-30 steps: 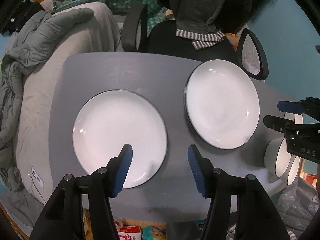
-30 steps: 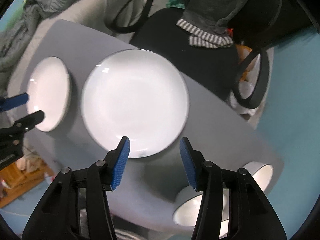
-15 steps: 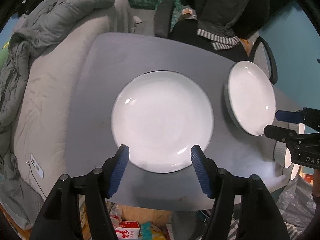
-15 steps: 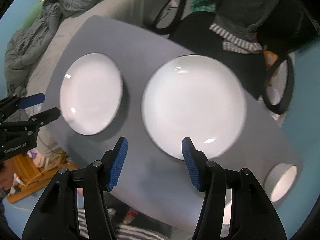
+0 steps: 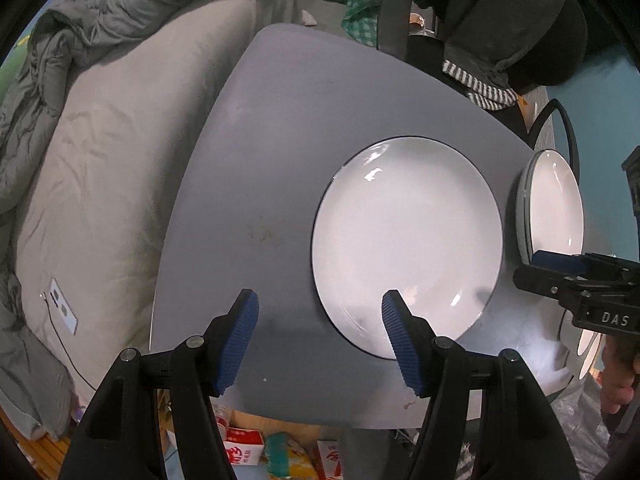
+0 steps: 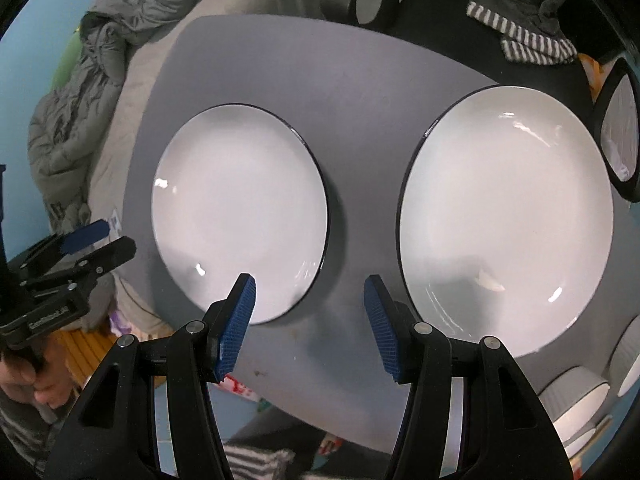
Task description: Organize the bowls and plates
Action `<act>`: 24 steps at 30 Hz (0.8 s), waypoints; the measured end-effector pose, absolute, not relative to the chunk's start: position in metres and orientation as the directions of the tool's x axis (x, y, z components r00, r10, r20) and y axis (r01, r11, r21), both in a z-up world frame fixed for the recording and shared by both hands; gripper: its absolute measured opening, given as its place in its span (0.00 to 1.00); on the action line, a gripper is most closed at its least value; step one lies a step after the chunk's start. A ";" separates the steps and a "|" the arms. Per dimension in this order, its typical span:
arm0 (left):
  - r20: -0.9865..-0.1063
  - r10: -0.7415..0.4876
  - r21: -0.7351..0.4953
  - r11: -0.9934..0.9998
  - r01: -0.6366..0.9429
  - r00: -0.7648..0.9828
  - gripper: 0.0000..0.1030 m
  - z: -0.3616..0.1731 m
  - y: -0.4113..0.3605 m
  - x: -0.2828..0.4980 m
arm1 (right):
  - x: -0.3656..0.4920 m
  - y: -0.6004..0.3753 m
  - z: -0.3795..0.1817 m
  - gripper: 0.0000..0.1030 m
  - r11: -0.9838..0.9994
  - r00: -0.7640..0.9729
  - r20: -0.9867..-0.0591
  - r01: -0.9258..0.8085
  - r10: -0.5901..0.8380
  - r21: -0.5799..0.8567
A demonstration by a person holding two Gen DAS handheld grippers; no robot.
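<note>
A grey bed (image 5: 100,168) is seen at the left, beside the grey bench (image 6: 360,80). Two white, dark-rimmed plates are laid apart on it: the left plate (image 6: 240,216) and the right plate (image 6: 504,220). Ribbed bowls (image 6: 576,400) are set at the near right. The left gripper (image 5: 316,336) and the right gripper (image 6: 308,316) are held released, nothing grasped.

Each gripper, the left gripper (image 5: 318,316) and the right gripper (image 6: 310,300), has 2 black plastic fingers with ribbed blue pads (image 5: 400,338) and round silver screws (image 5: 441,343). White letters "DAS" (image 5: 614,319) mark the right gripper's body. A striped grey-and-white sleeve (image 6: 256,466) shows at the near edge.
</note>
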State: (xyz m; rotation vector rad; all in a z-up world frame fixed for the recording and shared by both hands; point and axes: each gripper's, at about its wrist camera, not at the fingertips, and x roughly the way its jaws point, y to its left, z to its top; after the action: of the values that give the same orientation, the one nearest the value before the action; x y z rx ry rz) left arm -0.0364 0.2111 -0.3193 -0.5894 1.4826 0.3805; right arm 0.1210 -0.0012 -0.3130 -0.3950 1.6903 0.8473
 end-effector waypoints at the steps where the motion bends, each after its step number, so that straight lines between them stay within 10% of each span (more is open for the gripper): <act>1: -0.991 -0.118 -0.135 0.806 -0.576 0.068 0.64 -0.320 0.212 -0.035 | 0.122 0.002 -0.316 0.54 0.684 -0.292 -0.942 -0.655 0.163 0.321; 19: -0.979 -0.200 -0.178 0.770 -0.613 0.033 0.64 -0.362 0.227 -0.034 | 0.125 0.025 -0.343 0.54 0.685 -0.278 -0.950 -0.664 0.145 0.299; 24: -0.975 -0.221 -0.181 0.755 -0.630 0.016 0.43 -0.372 0.225 -0.033 | 0.126 0.027 -0.348 0.51 0.690 -0.274 -0.949 -0.658 0.153 0.301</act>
State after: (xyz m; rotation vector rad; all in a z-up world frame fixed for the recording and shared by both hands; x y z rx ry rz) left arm -0.0326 0.2251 -0.3716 -0.7096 1.5574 0.3638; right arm 0.1257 0.0271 -0.3475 -0.4129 1.6776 0.8239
